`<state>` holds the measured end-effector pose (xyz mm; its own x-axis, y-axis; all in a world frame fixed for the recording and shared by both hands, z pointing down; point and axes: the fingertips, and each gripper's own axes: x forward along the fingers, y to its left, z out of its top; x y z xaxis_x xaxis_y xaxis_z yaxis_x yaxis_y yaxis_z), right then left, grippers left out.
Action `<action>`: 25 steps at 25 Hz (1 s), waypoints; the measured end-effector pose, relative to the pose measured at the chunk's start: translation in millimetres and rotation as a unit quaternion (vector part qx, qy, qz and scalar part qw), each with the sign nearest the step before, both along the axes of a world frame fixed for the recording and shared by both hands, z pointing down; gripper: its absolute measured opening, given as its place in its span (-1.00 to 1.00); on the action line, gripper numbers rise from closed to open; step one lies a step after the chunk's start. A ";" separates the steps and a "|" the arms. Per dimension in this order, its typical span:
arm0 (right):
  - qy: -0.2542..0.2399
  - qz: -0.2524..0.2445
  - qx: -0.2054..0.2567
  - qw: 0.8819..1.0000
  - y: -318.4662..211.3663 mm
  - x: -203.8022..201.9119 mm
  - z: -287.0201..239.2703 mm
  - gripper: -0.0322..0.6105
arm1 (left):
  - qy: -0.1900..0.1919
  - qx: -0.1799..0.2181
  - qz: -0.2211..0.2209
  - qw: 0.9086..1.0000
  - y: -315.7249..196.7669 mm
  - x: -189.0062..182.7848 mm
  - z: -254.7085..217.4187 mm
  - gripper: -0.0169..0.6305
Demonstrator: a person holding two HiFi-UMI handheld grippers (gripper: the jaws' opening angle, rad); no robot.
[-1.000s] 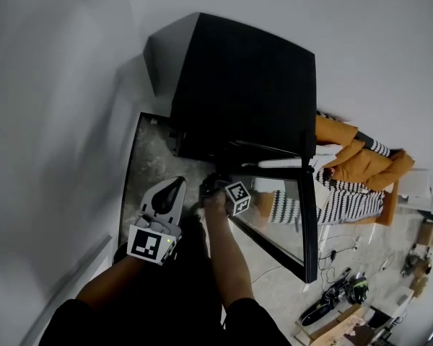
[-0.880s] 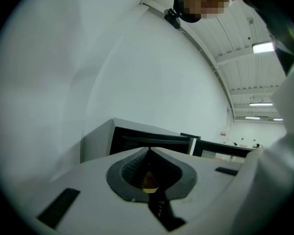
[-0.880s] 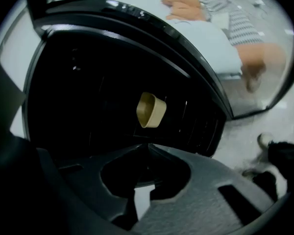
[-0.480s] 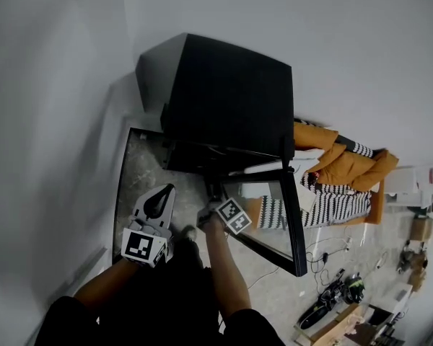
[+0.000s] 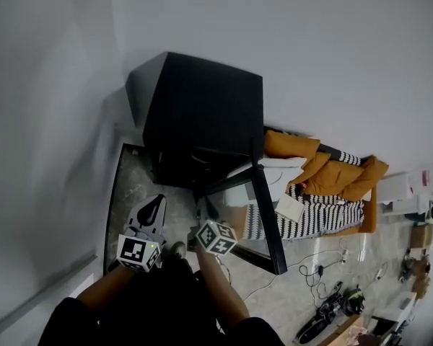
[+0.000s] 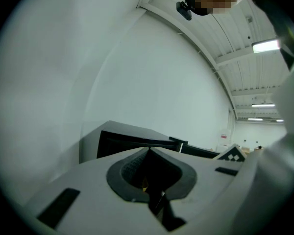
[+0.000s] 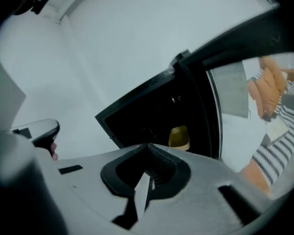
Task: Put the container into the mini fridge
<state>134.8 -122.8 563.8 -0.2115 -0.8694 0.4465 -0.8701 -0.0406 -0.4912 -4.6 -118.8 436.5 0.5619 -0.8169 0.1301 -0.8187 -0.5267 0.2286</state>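
The black mini fridge (image 5: 202,114) stands against the white wall with its glass door (image 5: 267,215) swung open to the right. A yellow container (image 7: 179,137) sits inside the dark cabinet (image 7: 147,116); it shows only in the right gripper view. My right gripper (image 7: 148,146) is shut with nothing between its jaws and points at the opening from a short way back. In the head view the right gripper (image 5: 204,218) is just before the door's lower edge. My left gripper (image 5: 157,200) hangs to the left of it, shut and empty (image 6: 148,150).
Orange cushions and striped fabric (image 5: 325,175) lie right of the door. Cables and tools (image 5: 332,301) litter the floor at bottom right. A grey stone-patterned slab (image 5: 130,186) lies under the fridge. White walls close in behind and on the left.
Both grippers sit lower and further left in the head view. The right gripper has drawn back from the fridge opening. The door stays open.
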 end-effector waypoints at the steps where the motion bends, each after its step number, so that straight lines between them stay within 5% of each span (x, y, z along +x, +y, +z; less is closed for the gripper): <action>1: 0.012 -0.009 0.012 1.000 3.1 0.1 -11.4 -0.89 | 0.000 0.003 -0.002 1.000 3.0 3.2 -2.4 -0.93; 10: 0.083 -0.044 0.109 0.990 26.8 6.1 -104.3 -0.89 | -0.021 0.003 -0.021 1.000 32.6 -2.5 -15.2 -0.93; 25: 0.091 -0.052 0.162 0.981 64.4 -5.3 -154.1 -0.89 | -0.029 0.034 -0.042 0.998 42.7 -14.8 -51.3 -0.93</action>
